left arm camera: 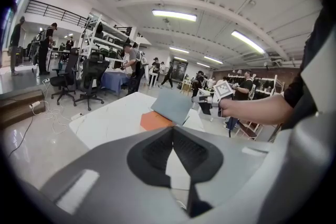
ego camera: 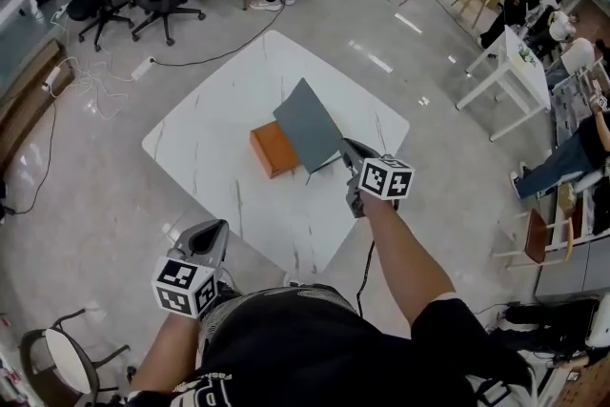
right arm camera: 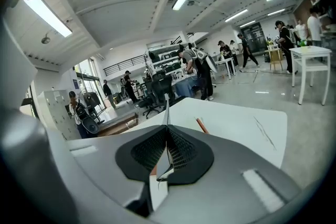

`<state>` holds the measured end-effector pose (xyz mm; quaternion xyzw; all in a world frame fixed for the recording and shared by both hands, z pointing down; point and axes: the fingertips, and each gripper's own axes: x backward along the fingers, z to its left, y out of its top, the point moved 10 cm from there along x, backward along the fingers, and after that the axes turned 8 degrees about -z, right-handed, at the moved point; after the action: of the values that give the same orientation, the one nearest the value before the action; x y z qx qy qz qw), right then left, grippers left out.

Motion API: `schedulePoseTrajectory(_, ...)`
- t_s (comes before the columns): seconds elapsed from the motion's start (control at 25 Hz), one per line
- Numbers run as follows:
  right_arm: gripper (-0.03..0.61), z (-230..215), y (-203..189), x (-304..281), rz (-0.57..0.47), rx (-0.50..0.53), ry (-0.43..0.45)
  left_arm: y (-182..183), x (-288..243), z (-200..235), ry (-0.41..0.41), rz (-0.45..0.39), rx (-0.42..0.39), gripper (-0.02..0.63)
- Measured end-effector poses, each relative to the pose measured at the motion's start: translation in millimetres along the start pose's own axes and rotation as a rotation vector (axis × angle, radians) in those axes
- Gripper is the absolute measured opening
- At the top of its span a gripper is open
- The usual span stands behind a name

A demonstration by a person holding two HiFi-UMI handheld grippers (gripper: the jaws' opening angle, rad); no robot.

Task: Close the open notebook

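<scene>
1. An open notebook (ego camera: 274,150), orange and rectangular, lies near the middle of the square white marble-veined counter (ego camera: 214,138).
2. Its flat grey cover (ego camera: 310,124) stands raised at a slant above the orange part. The cover's lower corner points toward the person's right side.
3. The right hand-held gripper (ego camera: 349,151) is clamped on that corner of the cover. In the right gripper view the cover shows edge-on as a thin sheet pinched between the black ribbed pads (right arm camera: 181,150).
4. The left hand-held gripper (ego camera: 217,229) hovers just off the counter's near edge, close to the person's body and well apart from the notebook.
5. In the left gripper view its jaws meet at the tips with nothing between them. The counter and the lifted cover show beyond.
</scene>
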<state>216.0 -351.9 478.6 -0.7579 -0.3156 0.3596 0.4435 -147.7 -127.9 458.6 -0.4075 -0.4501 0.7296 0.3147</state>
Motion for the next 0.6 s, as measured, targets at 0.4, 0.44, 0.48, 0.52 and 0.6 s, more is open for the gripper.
schedulePoseTrajectory(0.4,0.007,-29.5,-5.4,-8.7,0.069,0.064,-0.060,-1.2,-6.1,-11.6,0.018,-0.004,0.010,0.058)
schedulePoseTrajectory(0.44,0.007,-32.7,-6.8,-10.1,0.077,0.070,-0.065,-1.9,-6.8,-12.4,0.019,-0.004,0.010,0.058)
schedulePoseTrajectory(0.48,0.007,-35.4,-8.4,-11.3,0.085,0.077,-0.068,-2.9,-7.1,-12.8,0.022,-0.002,0.009,0.058)
schedulePoseTrajectory(0.52,0.008,-37.5,-10.1,-12.3,0.091,0.082,-0.070,-4.0,-7.1,-13.1,0.025,0.000,0.009,0.058)
schedulePoseTrajectory(0.6,0.008,-41.5,-12.9,-13.6,0.101,0.088,-0.072,-5.0,-6.4,-14.2,0.031,0.002,0.009,0.058)
